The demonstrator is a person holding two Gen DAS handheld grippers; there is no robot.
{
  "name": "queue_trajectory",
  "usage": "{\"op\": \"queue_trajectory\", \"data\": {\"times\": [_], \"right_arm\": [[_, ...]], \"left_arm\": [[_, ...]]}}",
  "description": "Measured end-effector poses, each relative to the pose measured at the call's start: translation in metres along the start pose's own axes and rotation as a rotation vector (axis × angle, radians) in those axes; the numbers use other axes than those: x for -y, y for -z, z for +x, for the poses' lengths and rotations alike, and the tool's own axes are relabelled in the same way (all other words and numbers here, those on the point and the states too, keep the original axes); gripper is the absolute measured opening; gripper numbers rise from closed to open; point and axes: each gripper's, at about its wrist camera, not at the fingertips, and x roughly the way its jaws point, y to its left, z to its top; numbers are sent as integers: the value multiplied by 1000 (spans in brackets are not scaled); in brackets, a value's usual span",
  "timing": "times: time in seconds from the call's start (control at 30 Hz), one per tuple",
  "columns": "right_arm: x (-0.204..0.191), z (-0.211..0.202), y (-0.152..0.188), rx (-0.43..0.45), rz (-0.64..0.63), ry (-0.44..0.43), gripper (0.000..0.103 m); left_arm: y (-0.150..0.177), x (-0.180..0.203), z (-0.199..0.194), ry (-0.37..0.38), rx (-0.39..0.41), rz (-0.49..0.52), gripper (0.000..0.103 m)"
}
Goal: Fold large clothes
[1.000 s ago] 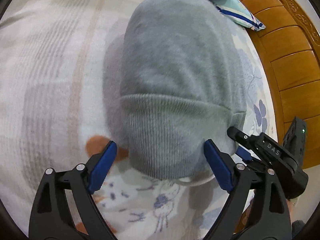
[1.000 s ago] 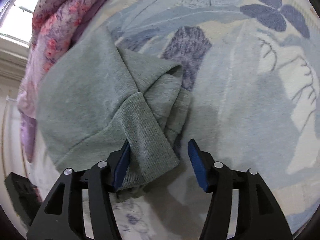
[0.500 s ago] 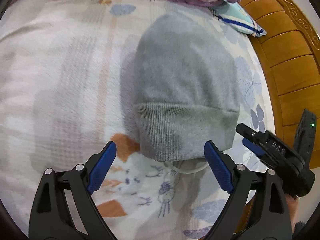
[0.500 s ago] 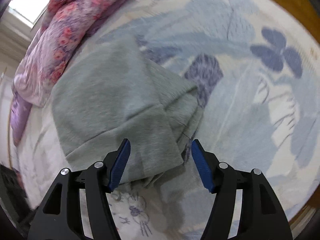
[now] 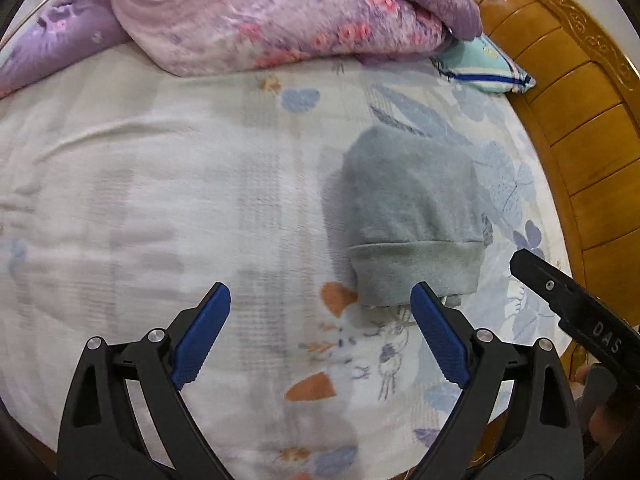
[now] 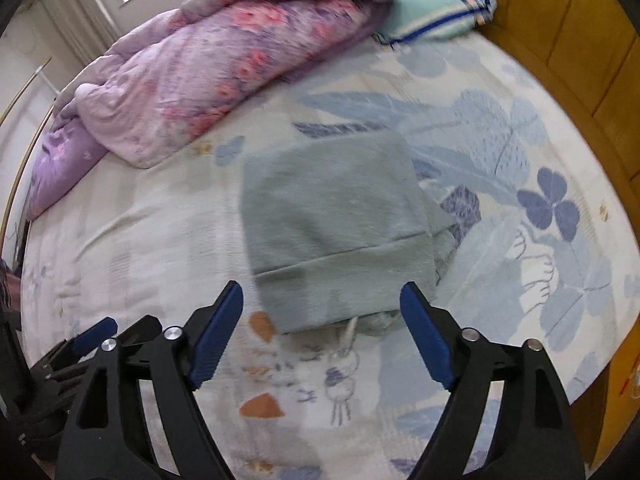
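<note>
A grey sweatshirt (image 5: 412, 216) lies folded into a compact bundle on the bed, its ribbed hem toward me; it also shows in the right wrist view (image 6: 340, 228). A white drawstring (image 6: 352, 326) pokes out under the near edge. My left gripper (image 5: 320, 336) is open and empty, held above the sheet, near and left of the bundle. My right gripper (image 6: 322, 336) is open and empty, above the bundle's near edge. The right gripper's body shows in the left wrist view (image 5: 576, 312), and the left gripper's in the right wrist view (image 6: 92, 332).
A patterned bed sheet (image 5: 140, 200) covers the bed. A pink and purple quilt (image 5: 260, 16) is heaped at the far side, with a teal striped pillow (image 5: 484, 64) beside it. A wooden headboard (image 5: 580, 140) runs along the right edge.
Both grippers have pulled back and up from the folded sweatshirt, so it looks smaller and farther. The right gripper let go of the ribbed hem and its jaws opened wider.
</note>
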Motion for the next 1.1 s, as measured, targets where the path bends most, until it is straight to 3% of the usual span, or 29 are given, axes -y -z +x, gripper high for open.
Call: {"op": "queue_trajectory", "data": {"times": [0.33,0.4,0.57,0.8,0.93,1.1], "right_arm": [[-79,-105,22,89,-44,27,90],[-93,-125,27,106,-43,33,91],[-136,-186,46,155,-33,16,92],[-194,-263,76,217,-52,7,94],[-216,-296,94,250,-53,0,94],[-234,-326,110,267,-67,-2,94]], "left_arm": [[2,-29,-123,-25,112,83,94],[4,-35,-151,-49,139,102,94],[11,-58,-224,-24,178,116,95],[32,-87,-323,-75,267,172,98],[47,-101,-367,-76,322,186,98],[62,-114,-404,-74,321,187,98]]}}
